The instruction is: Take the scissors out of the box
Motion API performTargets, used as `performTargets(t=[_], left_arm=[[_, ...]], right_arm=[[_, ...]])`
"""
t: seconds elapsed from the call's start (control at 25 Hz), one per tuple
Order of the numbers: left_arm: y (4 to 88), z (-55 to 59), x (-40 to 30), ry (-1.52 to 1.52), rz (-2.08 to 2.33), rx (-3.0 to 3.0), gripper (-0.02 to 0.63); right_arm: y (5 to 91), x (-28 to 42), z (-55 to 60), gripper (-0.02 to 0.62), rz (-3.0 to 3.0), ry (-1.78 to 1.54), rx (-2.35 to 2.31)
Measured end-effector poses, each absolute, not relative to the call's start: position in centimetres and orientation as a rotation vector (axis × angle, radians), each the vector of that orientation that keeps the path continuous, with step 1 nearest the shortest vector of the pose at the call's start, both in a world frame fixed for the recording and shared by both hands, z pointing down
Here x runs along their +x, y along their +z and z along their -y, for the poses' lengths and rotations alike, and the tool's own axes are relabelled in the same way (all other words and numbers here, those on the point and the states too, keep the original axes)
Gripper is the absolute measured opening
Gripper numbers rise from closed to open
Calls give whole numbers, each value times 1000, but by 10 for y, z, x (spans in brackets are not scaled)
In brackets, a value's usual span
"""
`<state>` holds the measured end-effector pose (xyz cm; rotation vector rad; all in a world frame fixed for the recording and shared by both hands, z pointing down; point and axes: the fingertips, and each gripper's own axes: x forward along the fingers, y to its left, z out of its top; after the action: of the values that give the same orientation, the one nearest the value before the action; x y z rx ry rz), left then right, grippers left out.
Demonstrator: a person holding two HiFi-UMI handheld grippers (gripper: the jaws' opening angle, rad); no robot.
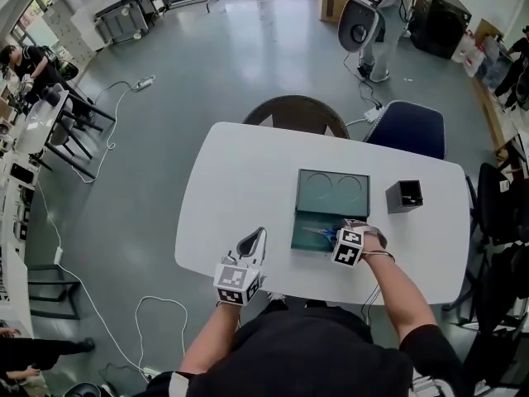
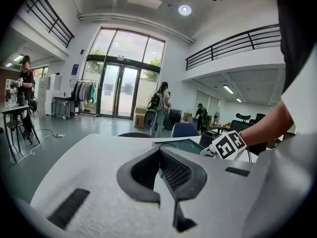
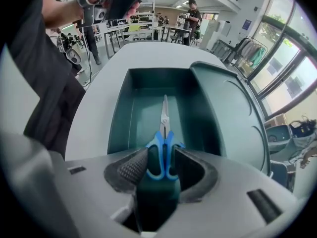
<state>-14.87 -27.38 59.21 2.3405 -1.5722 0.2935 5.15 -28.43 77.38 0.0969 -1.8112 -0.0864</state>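
The dark green box (image 1: 299, 240) lies open on the white table (image 1: 235, 180), its lid (image 1: 333, 193) folded back flat behind the tray. Blue-handled scissors (image 3: 164, 133) lie on the tray floor, blades pointing away from me; the head view shows the scissors (image 1: 321, 232) only in part. My right gripper (image 3: 162, 158) points steeply down into the tray and stands open, one jaw on each side of the blue handles. In the head view the right gripper (image 1: 337, 233) hangs over the tray's right part. My left gripper (image 1: 252, 241) is shut, empty, over the table left of the box.
A small black open container (image 1: 404, 195) stands on the table right of the lid. Two chairs (image 1: 296, 110) (image 1: 405, 126) are pushed in at the far edge. The left gripper (image 2: 159, 152) looks across the table toward the box (image 2: 178, 145).
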Motion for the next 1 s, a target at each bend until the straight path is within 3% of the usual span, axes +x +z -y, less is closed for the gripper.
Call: performTargets(t=[0.36, 1.0], left_arm=[[593, 264, -152, 288, 1603, 2306, 11], [591, 251, -144, 281, 1604, 2310, 12]], right_arm=[[784, 51, 279, 107, 1801, -66, 65], [782, 51, 279, 91, 1808, -23, 99]])
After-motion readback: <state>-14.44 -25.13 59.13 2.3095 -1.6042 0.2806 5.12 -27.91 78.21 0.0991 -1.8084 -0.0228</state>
